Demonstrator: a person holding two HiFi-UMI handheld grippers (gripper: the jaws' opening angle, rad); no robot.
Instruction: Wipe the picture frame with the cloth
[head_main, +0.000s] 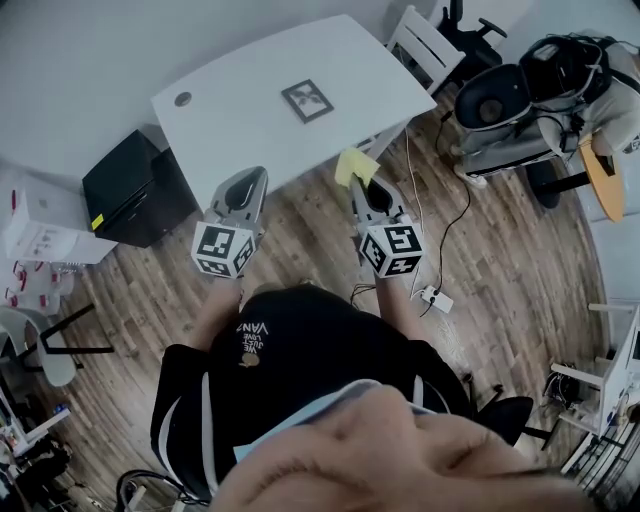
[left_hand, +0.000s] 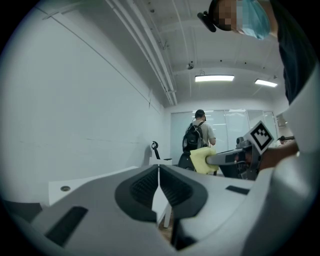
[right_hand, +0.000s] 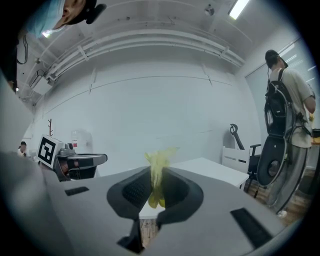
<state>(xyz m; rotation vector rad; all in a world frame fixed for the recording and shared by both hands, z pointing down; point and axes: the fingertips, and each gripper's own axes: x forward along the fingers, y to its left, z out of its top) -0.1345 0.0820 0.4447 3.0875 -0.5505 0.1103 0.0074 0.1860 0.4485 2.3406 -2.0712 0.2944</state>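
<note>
So the person stands at the near edge of a white table (head_main: 250, 90) with a gripper in each hand, both held out over the wood floor (head_main: 300, 240) just short of the tabletop.

The right gripper (head_main: 362, 186) has its jaws clamped on a yellow cloth (head_main: 354, 165). In the right gripper view you can see the cloth (right_hand: 159, 175) bunched up between the two pads, with a tuft sticking up above them.

The left gripper (head_main: 248, 183) is pinched together with nothing in it. The left gripper view shows the two pads (left_hand: 145, 187) meeting along a thin line and no gap between them. That view also catches the right gripper out to the side, with the cloth (left_hand: 201, 160) hanging off its tip.

The picture frame (head_main: 307, 100) lies flat near the middle of the table, a small dark-edged square. It's well apart from both grippers, and the cloth isn't touching it.

Other stuff around:
- A black cabinet (head_main: 135, 188) sits on the floor at the table's left end.
- A white power strip (head_main: 437, 298) lies on the floor to the right, with a cable running up toward the table.
- A white chair (head_main: 425, 45) stands at the far right corner.
- Someone with a black backpack (right_hand: 277, 107) stands further back in the room.
</note>
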